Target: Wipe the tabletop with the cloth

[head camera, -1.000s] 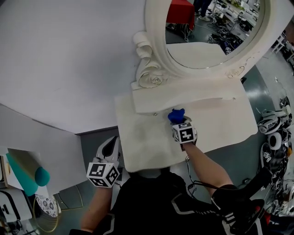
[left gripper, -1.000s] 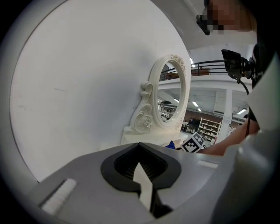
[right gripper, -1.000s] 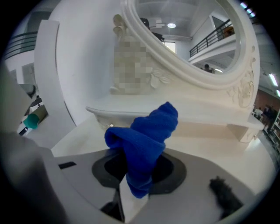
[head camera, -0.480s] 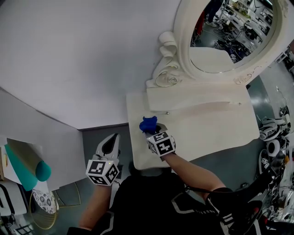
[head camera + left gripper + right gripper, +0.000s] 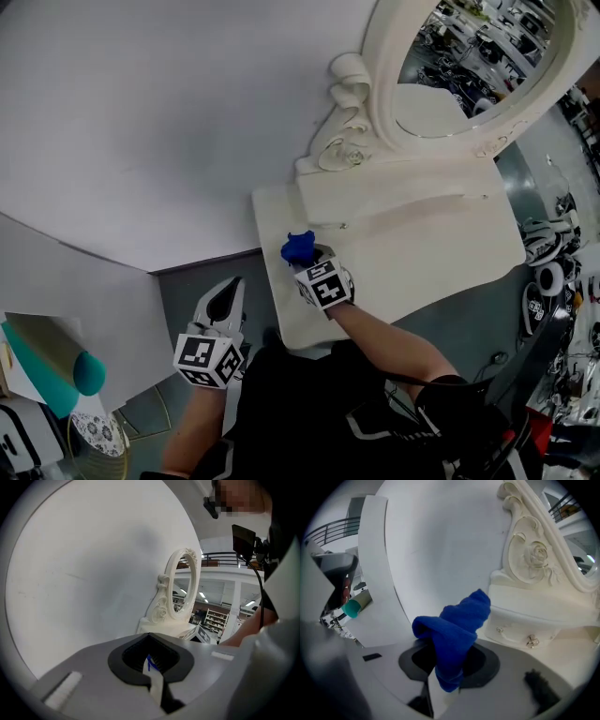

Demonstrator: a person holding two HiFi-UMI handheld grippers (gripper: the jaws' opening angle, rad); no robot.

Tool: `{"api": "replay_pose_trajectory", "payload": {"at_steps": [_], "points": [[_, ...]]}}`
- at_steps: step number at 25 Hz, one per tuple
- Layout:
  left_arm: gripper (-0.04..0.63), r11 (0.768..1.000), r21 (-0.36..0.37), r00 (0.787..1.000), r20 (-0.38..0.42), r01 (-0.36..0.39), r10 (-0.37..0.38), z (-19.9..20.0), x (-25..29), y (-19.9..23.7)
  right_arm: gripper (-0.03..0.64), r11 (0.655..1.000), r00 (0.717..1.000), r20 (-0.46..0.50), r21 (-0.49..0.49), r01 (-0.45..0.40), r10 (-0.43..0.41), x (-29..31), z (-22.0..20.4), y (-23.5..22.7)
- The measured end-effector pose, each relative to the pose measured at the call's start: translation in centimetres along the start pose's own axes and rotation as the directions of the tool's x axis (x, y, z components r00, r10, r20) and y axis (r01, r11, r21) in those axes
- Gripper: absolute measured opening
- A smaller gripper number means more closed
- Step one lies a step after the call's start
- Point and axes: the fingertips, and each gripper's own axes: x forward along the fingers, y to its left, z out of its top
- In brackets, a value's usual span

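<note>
My right gripper (image 5: pixel 307 257) is shut on a bunched blue cloth (image 5: pixel 298 247) near the left end of the cream dressing-table top (image 5: pixel 441 253), the cloth down at the surface. In the right gripper view the blue cloth (image 5: pixel 457 630) sticks up from the right gripper (image 5: pixel 449 670) and hides its tips; small drawers (image 5: pixel 525 630) and the carved mirror frame (image 5: pixel 534 555) stand just beyond. My left gripper (image 5: pixel 226 302) hangs off the table's left side over grey floor, holding nothing. Seen from its own camera, the left gripper (image 5: pixel 151 660) has its jaws together.
An oval mirror (image 5: pixel 459 66) on a low drawer unit (image 5: pixel 394 187) takes up the table's back. A white wall panel (image 5: pixel 141 122) runs along the left. A teal roll (image 5: pixel 82 367) lies at the far left. Clutter (image 5: pixel 548 272) sits on the floor at the right.
My right gripper has dragged the blue cloth leftward across the tabletop, from the middle to near the left end. The left gripper has stayed off the table.
</note>
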Motion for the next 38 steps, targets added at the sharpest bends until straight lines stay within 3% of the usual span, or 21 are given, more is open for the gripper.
{"api": "replay_pose_trajectory", "payload": {"at_steps": [6,10,19,23,27,32,38], "points": [[0.008,0.999,-0.014,0.999,-0.006,-0.041,0.041,-0.3,2.0,-1.2,0.121,0.999,0.999,0.025,0.024,-0.024,0.024,-1.2,0.0,-3.3],[0.009,0.992,-0.048,0.993,0.006,-0.119,0.119,0.1,3.6,-2.8,0.121,0.997,0.996,0.019,0.013,-0.082,0.082,-2.5,-0.7,-5.4],[0.009,0.947,-0.098,0.950,0.035,-0.305,0.310,-0.3,4.8,-7.6,0.121,0.989,0.989,-0.027,-0.025,-0.147,0.146,-5.5,-4.8,-12.3],[0.009,0.933,-0.091,0.936,0.026,-0.347,0.351,-0.9,5.5,-9.3,0.121,0.991,0.991,-0.036,-0.032,-0.132,0.131,-6.2,-6.2,-15.8],[0.009,0.940,-0.091,0.944,0.003,-0.328,0.330,-1.9,6.4,-10.9,0.121,0.996,0.994,-0.054,-0.010,-0.094,0.094,-7.0,-7.5,-18.2],[0.008,0.971,-0.065,0.973,0.003,-0.230,0.231,-1.8,8.0,-11.3,0.121,0.999,0.997,-0.077,0.035,0.019,-0.016,-7.8,-8.1,-20.9],[0.009,0.988,-0.072,0.990,0.006,-0.137,0.138,-1.7,9.9,-11.4,0.121,0.998,0.994,-0.086,0.015,0.063,-0.062,-7.8,-8.3,-22.0]]}}
